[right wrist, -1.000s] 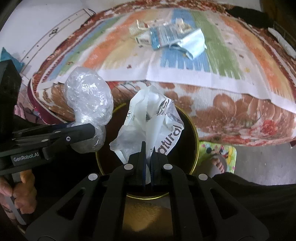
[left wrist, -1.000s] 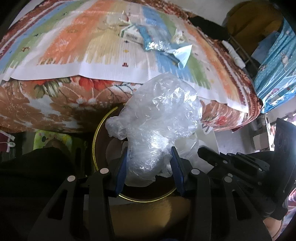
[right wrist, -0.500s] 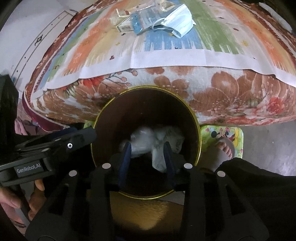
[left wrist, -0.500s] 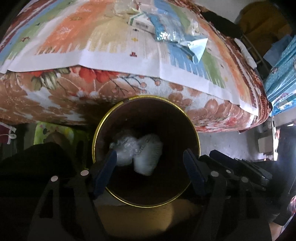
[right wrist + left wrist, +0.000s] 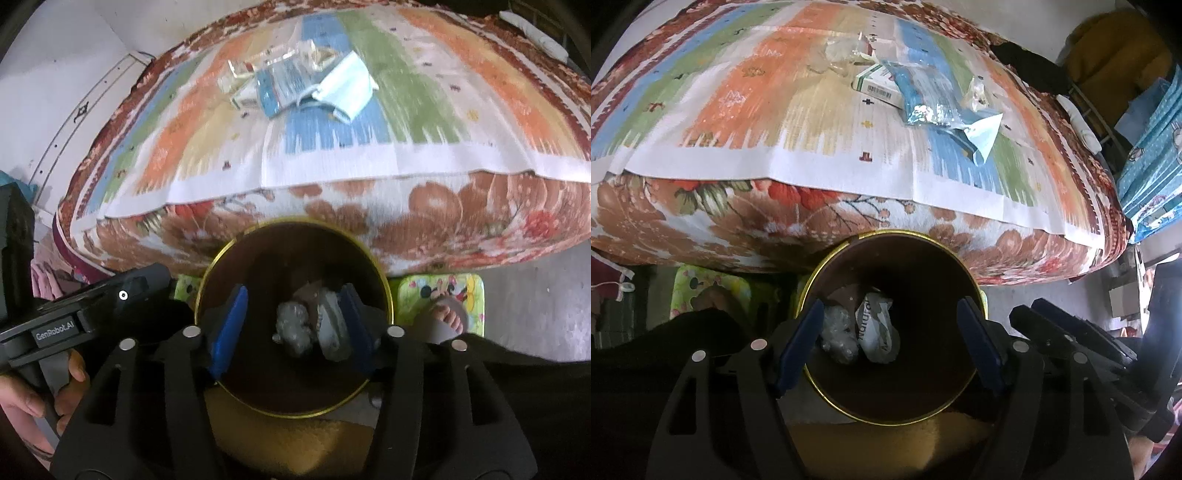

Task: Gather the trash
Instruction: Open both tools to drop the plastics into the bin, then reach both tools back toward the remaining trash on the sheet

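Observation:
A round brown bin with a gold rim [image 5: 827, 273] [image 5: 221, 258] stands on the floor against the bed. Inside lie a crumpled clear plastic bag [image 5: 836, 330] [image 5: 293, 323] and a white printed bag [image 5: 877, 328] [image 5: 330, 332]. My left gripper [image 5: 892, 339] is open and empty over the bin mouth. My right gripper [image 5: 291, 326] is open and empty over it too. More trash lies on the bed: a white carton [image 5: 877, 86], a blue foil wrapper [image 5: 923, 99] [image 5: 275, 88], a blue face mask [image 5: 982, 134] [image 5: 345, 88] and clear wrappers [image 5: 838, 59].
The bed carries a striped cloth [image 5: 757, 110] over a floral cover [image 5: 738, 229]. A green cartoon mat [image 5: 443, 291] and a bare foot [image 5: 448, 314] lie right of the bin. The left gripper's body [image 5: 85, 314] is at the left, blue curtains [image 5: 1148, 147] at the right.
Both grippers opened and dropped their bags, the clear one from the left and the white one from the right, into the bin. Both jaws have since opened wider.

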The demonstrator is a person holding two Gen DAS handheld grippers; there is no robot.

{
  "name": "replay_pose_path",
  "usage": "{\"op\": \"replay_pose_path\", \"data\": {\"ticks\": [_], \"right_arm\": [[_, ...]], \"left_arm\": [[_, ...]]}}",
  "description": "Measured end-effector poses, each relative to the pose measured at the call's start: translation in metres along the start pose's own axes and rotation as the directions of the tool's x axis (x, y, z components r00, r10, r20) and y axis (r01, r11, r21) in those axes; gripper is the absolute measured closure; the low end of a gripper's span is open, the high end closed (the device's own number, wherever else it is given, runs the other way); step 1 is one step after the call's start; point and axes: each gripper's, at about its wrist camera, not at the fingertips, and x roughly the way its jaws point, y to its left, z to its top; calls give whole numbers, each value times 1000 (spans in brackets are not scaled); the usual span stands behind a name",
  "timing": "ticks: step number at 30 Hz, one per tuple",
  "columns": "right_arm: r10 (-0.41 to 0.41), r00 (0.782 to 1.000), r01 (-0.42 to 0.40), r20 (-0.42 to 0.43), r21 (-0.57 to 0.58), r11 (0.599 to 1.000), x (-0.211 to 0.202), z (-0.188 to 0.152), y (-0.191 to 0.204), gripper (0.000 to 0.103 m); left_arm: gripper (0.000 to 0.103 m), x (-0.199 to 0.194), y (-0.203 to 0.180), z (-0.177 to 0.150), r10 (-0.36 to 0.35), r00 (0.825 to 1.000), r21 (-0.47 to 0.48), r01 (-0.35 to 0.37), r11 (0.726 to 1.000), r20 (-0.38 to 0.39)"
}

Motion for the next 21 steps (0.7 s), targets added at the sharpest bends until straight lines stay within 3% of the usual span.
{"op": "replay_pose_path", "data": {"ticks": [8, 21], "right_arm": [[-64, 996, 66, 64, -29, 997, -9, 29, -3, 39], [-72, 979, 86, 190, -70, 994, -28, 82, -1, 25]], "left_arm": [[28, -12, -10, 34, 49, 998, 61, -52, 997, 51], [26, -23, -12, 103, 104, 985, 121, -120, 985, 134]]}}
